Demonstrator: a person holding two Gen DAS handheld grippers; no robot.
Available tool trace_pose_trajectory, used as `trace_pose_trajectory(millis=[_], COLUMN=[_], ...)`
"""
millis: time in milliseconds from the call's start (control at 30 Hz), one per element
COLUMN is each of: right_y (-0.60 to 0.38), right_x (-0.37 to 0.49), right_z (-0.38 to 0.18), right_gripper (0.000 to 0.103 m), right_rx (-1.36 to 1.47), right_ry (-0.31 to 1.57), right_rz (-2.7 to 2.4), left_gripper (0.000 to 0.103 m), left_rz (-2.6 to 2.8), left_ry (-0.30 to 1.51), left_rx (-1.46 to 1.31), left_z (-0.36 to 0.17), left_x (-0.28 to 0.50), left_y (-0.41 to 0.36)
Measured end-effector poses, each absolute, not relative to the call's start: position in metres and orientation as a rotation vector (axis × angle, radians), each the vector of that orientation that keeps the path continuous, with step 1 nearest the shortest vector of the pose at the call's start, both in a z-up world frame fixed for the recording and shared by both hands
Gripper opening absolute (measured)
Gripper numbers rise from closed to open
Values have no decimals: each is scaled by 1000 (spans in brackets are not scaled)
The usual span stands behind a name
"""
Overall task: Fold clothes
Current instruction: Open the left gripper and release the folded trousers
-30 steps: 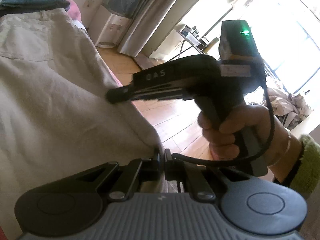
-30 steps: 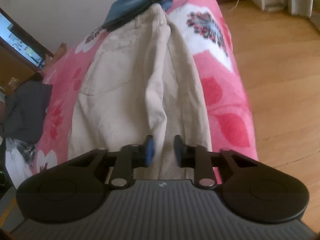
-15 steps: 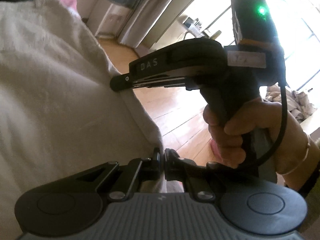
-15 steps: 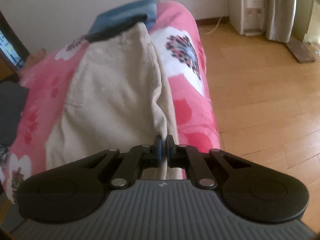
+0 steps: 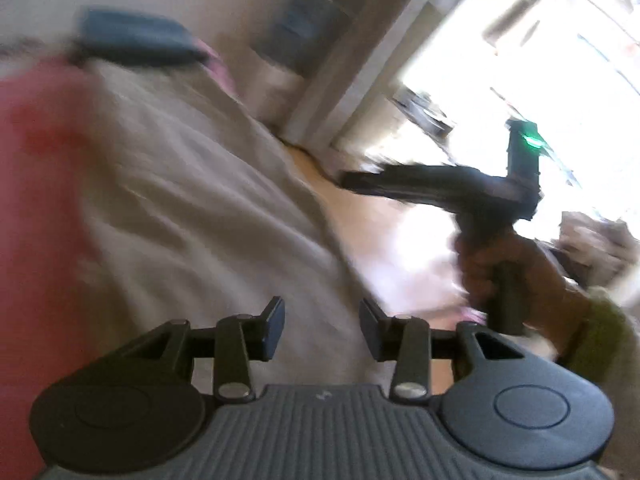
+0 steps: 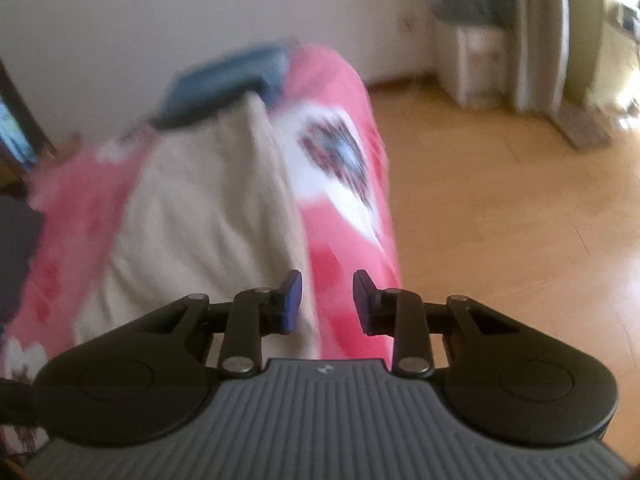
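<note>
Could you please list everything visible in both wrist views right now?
Beige cotton trousers: one, beige, spread on the bed, folded lengthwise.
Pink floral bedspread: one, pink with white and red flowers, under the trousers.
Folded blue garment: one, blue, at the bed's far end, touching the trousers.
White cabinet: one, white, against the far wall.
Pale curtain: one, pale, beside the window.
Wooden floor: light brown, right of the bed.
Left tongs: one, black, opening, over the trousers, nothing pinched.
Right tongs: one, black, opening, nothing pinched.
Right hand: one, gripping the tongs' handle.
</note>
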State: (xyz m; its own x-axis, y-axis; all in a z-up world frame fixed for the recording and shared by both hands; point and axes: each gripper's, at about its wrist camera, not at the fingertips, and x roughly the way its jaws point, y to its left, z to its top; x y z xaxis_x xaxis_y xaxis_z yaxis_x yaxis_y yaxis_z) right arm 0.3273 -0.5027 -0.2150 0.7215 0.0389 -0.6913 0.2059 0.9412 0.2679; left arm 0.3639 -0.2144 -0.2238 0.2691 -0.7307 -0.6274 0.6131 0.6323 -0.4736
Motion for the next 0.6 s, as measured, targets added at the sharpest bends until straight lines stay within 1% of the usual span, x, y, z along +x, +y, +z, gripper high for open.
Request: trace_pose_trajectory(millis=[67, 200, 300, 400, 467, 500, 533, 567, 600], right_y=[-494, -487, -491, -497, -505, -510, -516, -522, -527], right_x=[345, 378, 395, 407, 422, 430, 439, 447, 455], right_z=[-215, -234, -246, -243, -244, -245, -248, -252, -257], right_gripper=[24, 20, 19, 21, 32, 45, 54, 54, 54], right_rx=[330, 371, 432, 461, 488, 506, 530, 564, 598], right_ry=[721, 695, 692, 645, 637, 636, 635, 633, 632], right_rz=[-51, -14, -31, -20, -31, -40, -48, -56, -56], left_gripper=[41, 42, 50, 51, 49, 47, 42, 37, 34], left_rz=[-775, -514, -484, -469, -479, -477, -474, -471, -473], left_ry=[895, 874, 887, 884, 901, 910, 908, 905, 900], left_rx=[-112, -51, -65, -72, -84, -89, -92, -95, -91], left_z=[-224, -238, -253, -263, -277, -282, -281, -280, -274], left_x=[381, 402, 416, 423, 426, 430, 427, 423, 412], left_y=[-207, -206, -206, -205, -201, -203, -198, -194, -187])
